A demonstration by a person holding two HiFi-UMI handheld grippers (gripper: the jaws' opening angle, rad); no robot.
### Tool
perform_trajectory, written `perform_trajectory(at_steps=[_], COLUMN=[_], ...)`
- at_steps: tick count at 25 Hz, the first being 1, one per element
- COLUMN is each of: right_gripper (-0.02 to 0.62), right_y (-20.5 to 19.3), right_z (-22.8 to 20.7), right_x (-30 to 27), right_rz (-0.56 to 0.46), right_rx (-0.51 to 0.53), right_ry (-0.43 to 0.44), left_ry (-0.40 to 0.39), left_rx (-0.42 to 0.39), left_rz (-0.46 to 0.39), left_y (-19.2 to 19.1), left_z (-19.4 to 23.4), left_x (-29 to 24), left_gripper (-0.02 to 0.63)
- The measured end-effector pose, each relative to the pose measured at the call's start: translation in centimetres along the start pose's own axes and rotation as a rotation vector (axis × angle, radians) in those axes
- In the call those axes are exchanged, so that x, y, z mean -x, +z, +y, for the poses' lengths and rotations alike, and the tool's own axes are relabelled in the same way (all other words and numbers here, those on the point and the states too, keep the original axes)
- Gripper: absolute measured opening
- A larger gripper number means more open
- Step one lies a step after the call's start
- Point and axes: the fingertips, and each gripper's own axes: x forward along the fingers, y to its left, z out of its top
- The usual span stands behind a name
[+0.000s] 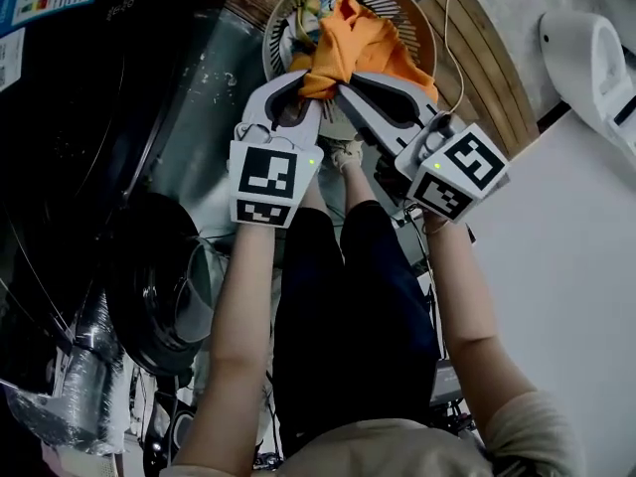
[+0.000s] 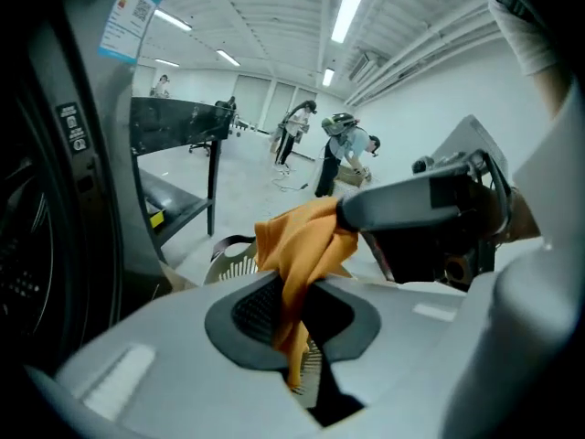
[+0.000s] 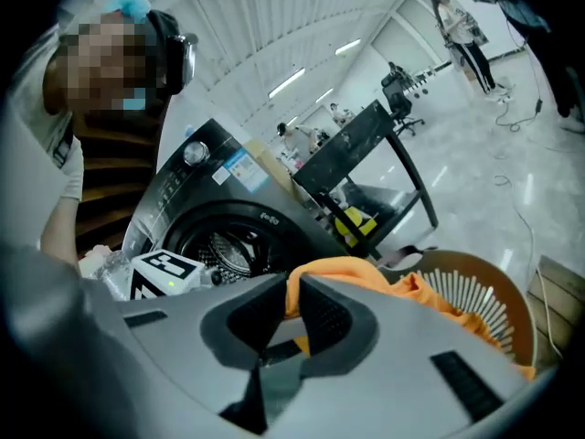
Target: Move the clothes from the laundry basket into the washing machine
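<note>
The room is big and bright. Long lights point(image 2: 347, 12) shine on the white ceiling point(image 2: 265, 7). The floor point(image 2: 251, 176) is pale and shiny. A black table point(image 2: 174, 122) stands far off, people point(image 2: 340, 154) beyond it.

2 grippers point(image 1: 310, 89) point(image 1: 344, 91) | 1 orange cloth point(image 1: 358, 43) | 1 basket point(image 1: 402, 8) | 1 washer point(image 3: 224, 231)

1. The right gripper point(image 3: 292, 293) has its jaws closed on a fold of the orange cloth point(image 3: 352, 271)
2. The cloth trails rightward over the slatted laundry basket point(image 3: 512, 305)
3. The washing machine point(image 3: 219, 236) stands behind the jaws, door open and drum showing
4. A marker cube point(image 3: 163, 273) with a green light sits left of the jaws
</note>
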Motion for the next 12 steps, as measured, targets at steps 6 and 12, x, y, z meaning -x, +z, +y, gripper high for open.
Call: perform_trajectory(at_steps=[6, 12], right_gripper=[0.026, 0.209], right_y=[-3.0, -7.9], right_z=[-4.9, -13.8], right_x=[-0.3, -2.9], right_rz=[0.055, 0.151], right_rx=[0.016, -0.092], right_ry=[-0.141, -0.326], left_ry=[0.156, 0.236], left_rx=[0.145, 0.155], left_rz=[0.022, -0.002], left_y=[-1.9, -1.6], left_z=[4.7, 6.8], left_x=[4.6, 9.6], left_gripper=[0.043, 0.043])
